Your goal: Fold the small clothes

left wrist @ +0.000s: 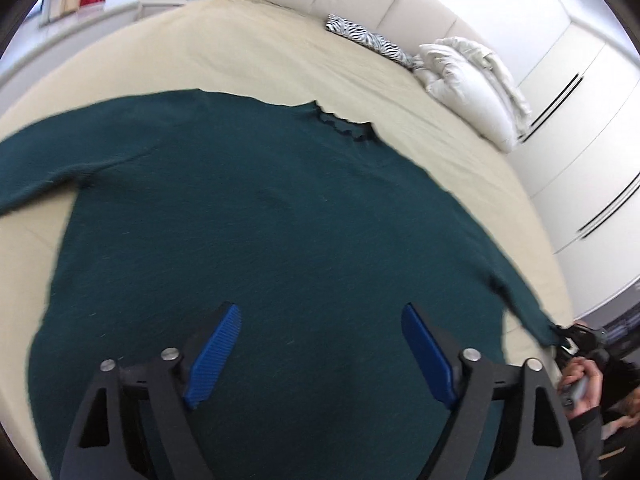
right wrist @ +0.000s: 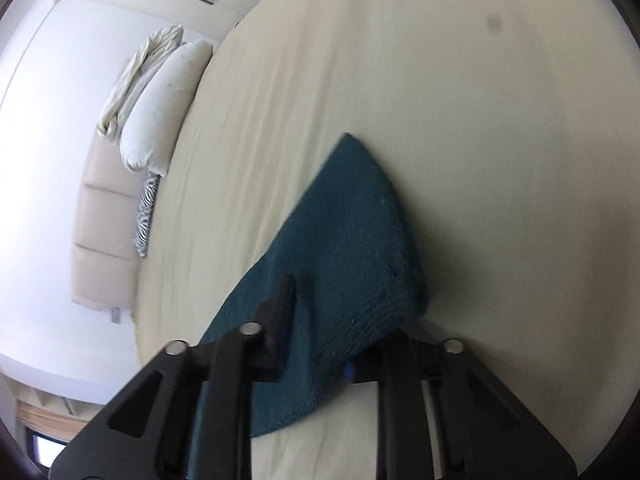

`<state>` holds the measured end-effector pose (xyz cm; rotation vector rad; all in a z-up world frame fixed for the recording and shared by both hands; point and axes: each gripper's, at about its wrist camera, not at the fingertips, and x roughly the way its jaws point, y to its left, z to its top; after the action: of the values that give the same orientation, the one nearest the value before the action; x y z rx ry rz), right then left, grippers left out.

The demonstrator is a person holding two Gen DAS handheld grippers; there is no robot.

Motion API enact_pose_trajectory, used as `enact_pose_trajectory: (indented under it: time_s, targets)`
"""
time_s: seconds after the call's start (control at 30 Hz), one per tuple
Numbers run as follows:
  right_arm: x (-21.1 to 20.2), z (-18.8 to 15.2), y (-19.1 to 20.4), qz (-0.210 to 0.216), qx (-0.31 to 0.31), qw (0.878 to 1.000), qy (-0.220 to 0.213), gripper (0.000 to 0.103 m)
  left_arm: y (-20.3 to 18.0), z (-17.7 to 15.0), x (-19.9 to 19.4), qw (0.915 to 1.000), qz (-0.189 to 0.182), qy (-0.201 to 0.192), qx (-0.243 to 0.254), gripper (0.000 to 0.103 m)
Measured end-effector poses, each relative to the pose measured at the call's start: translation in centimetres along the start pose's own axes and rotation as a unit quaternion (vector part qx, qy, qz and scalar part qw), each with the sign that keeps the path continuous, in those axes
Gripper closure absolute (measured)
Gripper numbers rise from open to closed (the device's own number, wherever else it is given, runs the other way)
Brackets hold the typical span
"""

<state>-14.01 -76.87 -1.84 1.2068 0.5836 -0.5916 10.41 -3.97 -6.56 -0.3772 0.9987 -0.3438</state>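
Left wrist view: dark green knit sweater (left wrist: 256, 216) lies flat on beige bed cover (left wrist: 256, 60). Left gripper (left wrist: 320, 356) hangs over it w/ blue pads (left wrist: 214, 356) spread wide, nothing btwn. Right gripper (right wrist: 320, 344) is pinched tight on the sweater's sleeve end (right wrist: 348, 240), by the bed's edge.

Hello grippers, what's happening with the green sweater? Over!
Left hand-held gripper open above sweater. Right hand-held gripper shut on sleeve. Nothing in the way.

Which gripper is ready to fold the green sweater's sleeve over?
Probably the right gripper: it is already shut on the sleeve end. The left gripper is open above the sweater body, holding nothing.
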Motion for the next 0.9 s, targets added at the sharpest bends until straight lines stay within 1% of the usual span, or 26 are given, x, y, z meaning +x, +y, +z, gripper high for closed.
enact_pose_trajectory:
  time_s: [0.07,0.13,0.17,0.2,0.23,0.27,0.33,0.37,0.4,0.43,0.5,0.53,0.6,0.63,0.73,0.77,0.8,0.87,0.9]
  targets:
    - [0.2,-0.4,4.4,-0.004,-0.074,0.997,-0.01,0.095,0.0,0.8,0.4,0.9998,-0.018,0.003,-0.012,0.022]
    - [0.4,-1.8,9.9,0.004,-0.16,0.987,-0.011,0.096,0.0,1.6,0.7,0.9992,-0.035,0.003,-0.02,0.022]
    - [0.8,-3.3,13.6,0.007,-0.222,0.975,-0.011,0.096,-0.1,2.0,0.8,0.9988,-0.042,0.002,-0.024,0.022]
    - [1.1,-4.6,16.3,0.008,-0.267,0.964,-0.011,0.096,-0.1,2.4,0.8,0.9984,-0.049,0.0,-0.027,0.022]
    - [1.5,-6.4,19.0,0.01,-0.318,0.948,-0.011,0.096,-0.1,2.9,0.9,0.9975,-0.062,-0.001,-0.033,0.022]
    - [2.0,-9.2,22.3,0.017,-0.382,0.924,-0.01,0.096,-0.1,3.2,0.9,0.9967,-0.072,-0.001,-0.037,0.022]
    - [2.7,-13.6,25.9,0.035,-0.457,0.889,-0.004,0.096,0.0,3.8,1.3,0.9948,-0.09,0.003,-0.048,0.022]
    - [3.7,-16.4,27.7,0.047,-0.493,0.869,0.007,0.096,0.2,4.0,1.5,0.9932,-0.102,0.007,-0.056,0.022]
    - [4.6,-18.1,28.7,0.051,-0.513,0.857,0.017,0.096,0.3,4.2,1.8,0.9913,-0.115,0.01,-0.063,0.021]
    - [5.8,-20.5,29.5,0.052,-0.54,0.84,0.026,0.096,0.6,4.4,2.4,0.9878,-0.133,0.018,-0.078,0.02]
    - [8.0,-24.3,30.1,0.042,-0.577,0.814,0.041,0.096,1.1,4.5,3.2,0.9819,-0.156,0.033,-0.102,0.019]
    - [9.2,-25.8,30.0,0.037,-0.593,0.803,0.05,0.096,1.3,4.6,3.8,0.9762,-0.176,0.045,-0.118,0.016]
    - [10.7,-28.4,29.8,0.024,-0.617,0.784,0.054,0.096,1.5,4.8,4.7,0.966,-0.207,0.062,-0.142,0.013]
    - [11.1,-30.2,29.0,0.018,-0.627,0.777,0.056,0.096,1.6,4.9,5.1,0.9616,-0.218,0.069,-0.152,0.012]
    - [12.3,-31.2,28.5,0.005,-0.65,0.758,0.054,0.096,1.4,5.8,6.6,0.9475,-0.251,0.096,-0.173,0.01]
    - [12.5,-32.2,29.0,-0.001,-0.664,0.746,0.046,0.096,1.3,5.9,6.8,0.9458,-0.255,0.102,-0.174,0.01]
    - [12.1,-34.0,29.0,-0.007,-0.681,0.732,0.036,0.096,1.0,6.2,7.1,0.9434,-0.261,0.11,-0.173,0.009]
    - [12.5,-34.2,28.6,-0.015,-0.707,0.707,0.019,0.096,0.3,7.2,7.6,0.9404,-0.27,0.123,-0.167,0.009]
    - [11.9,-35.2,28.2,-0.017,-0.715,0.699,0.011,0.096,-0.1,7.3,7.9,0.9399,-0.27,0.13,-0.164,0.008]
